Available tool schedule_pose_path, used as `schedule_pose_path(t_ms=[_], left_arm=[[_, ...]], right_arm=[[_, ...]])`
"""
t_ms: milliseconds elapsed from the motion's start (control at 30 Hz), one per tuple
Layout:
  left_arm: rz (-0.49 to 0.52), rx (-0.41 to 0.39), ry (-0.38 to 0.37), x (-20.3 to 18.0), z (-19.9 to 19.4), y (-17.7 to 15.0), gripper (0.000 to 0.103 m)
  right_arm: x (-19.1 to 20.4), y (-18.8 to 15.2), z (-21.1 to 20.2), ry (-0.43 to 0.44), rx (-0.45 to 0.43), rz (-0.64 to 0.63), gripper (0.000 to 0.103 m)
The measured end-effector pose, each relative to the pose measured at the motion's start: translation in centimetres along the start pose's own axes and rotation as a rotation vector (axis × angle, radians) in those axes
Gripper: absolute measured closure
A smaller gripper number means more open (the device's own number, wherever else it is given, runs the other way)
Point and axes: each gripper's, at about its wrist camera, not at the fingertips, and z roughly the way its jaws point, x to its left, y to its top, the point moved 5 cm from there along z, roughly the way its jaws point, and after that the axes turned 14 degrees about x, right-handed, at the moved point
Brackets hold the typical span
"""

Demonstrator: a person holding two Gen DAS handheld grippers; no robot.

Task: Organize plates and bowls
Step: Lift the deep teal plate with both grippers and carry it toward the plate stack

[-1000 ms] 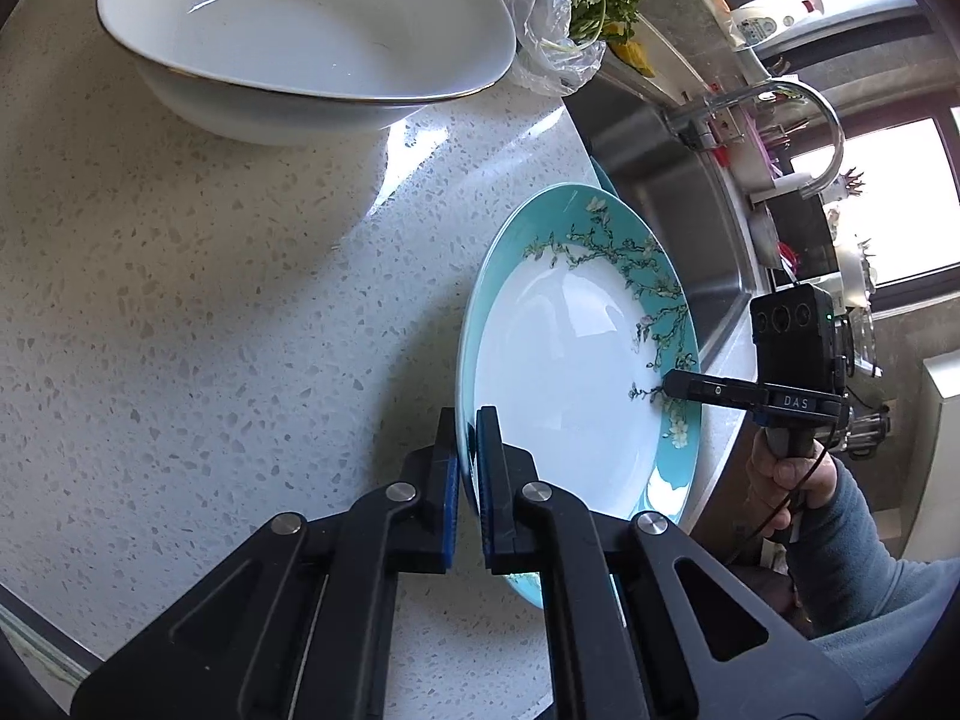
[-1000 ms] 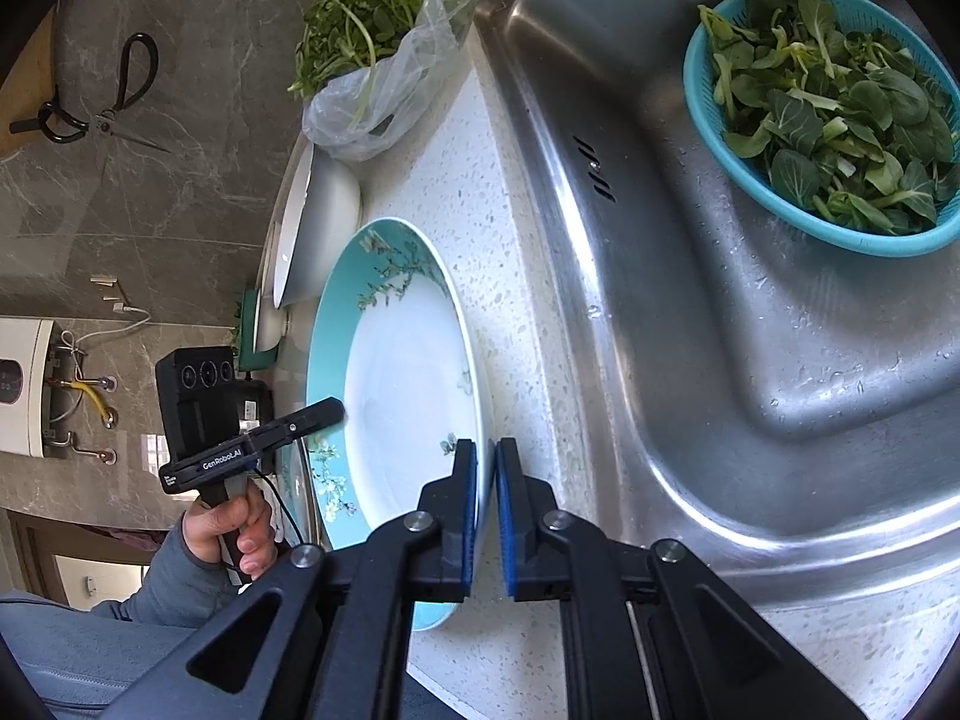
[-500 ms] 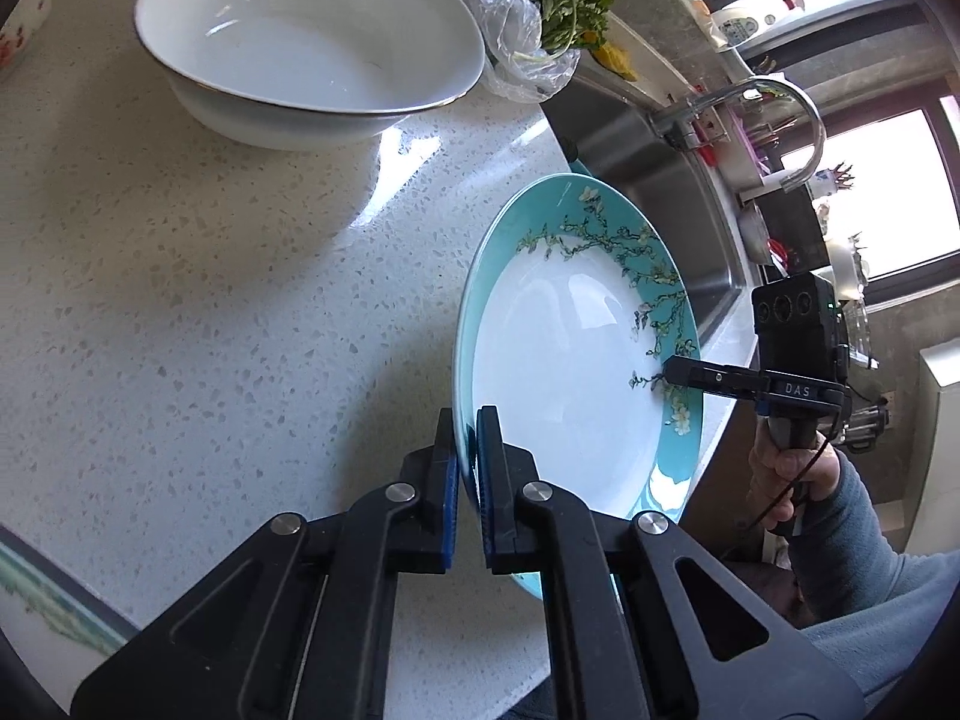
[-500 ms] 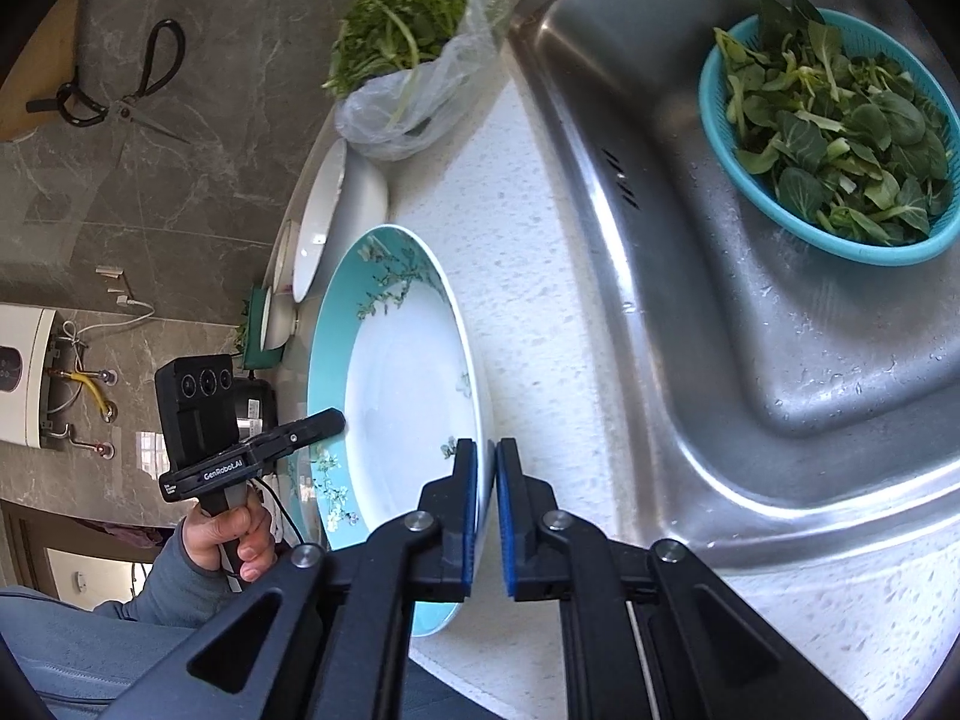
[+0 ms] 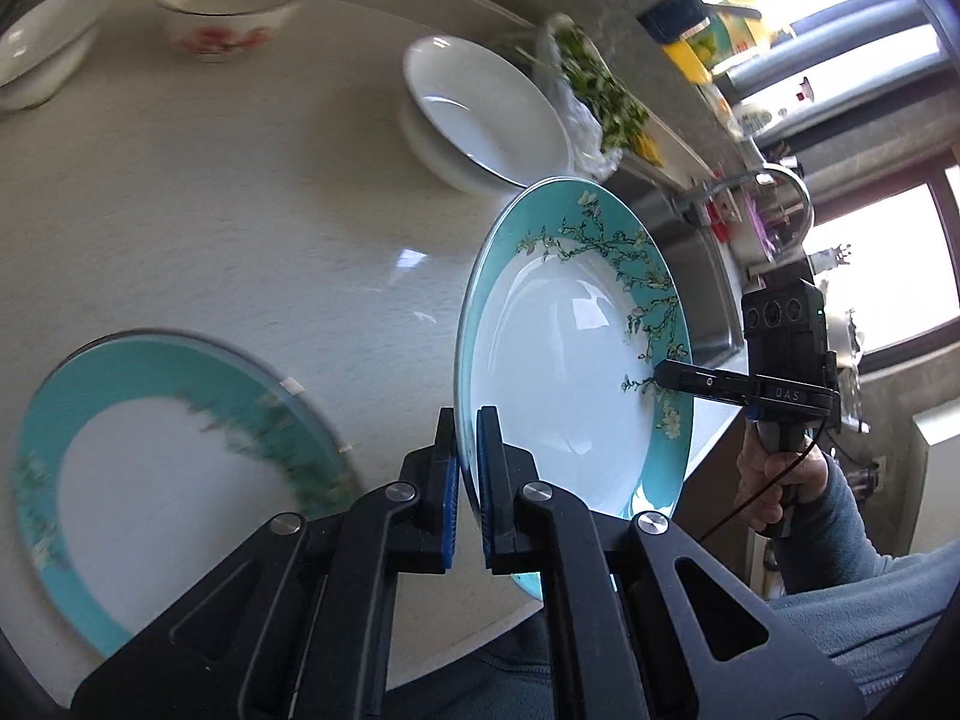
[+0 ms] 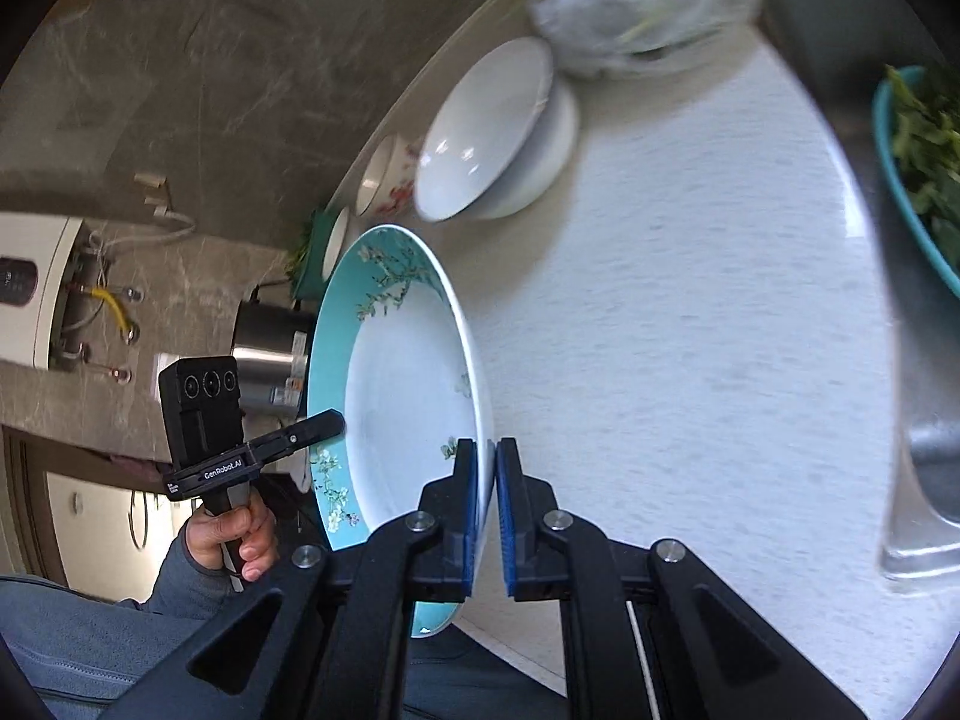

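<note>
The left tool (image 5: 468,468) and the right tool (image 6: 487,483) each clamp opposite rims of one teal floral plate (image 5: 576,372), which hangs tilted, clear of the surface (image 5: 240,228). In the left wrist view, a matching teal plate (image 5: 162,456) lies flat at lower left of the frame, on the left tool's side. Judged from this, the coming stack turns on carrying the held plate leftward over it.
</note>
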Motion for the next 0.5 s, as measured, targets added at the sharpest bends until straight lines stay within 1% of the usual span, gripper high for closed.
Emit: schedule_pose_path(t_ms=[200, 267, 500], left_arm=[[-0.098, -0.058, 0.019, 5.4, -3.9, -3.9, 0.1], [-0.13, -0.073, 0.026, 7.3, -4.9, -5.2, 0.099], [-0.209, -0.097, 0.064, 13.4, -8.3, -9.6, 0.099]], right_arm=[[3.9, 1.4, 5.5, -0.004, 0.103, -0.068, 0.093], [5.1, 1.8, 7.9, -0.01, 0.14, -0.084, 0.093], [7.6, 2.2, 13.5, -0.02, 0.213, -0.107, 0.093]])
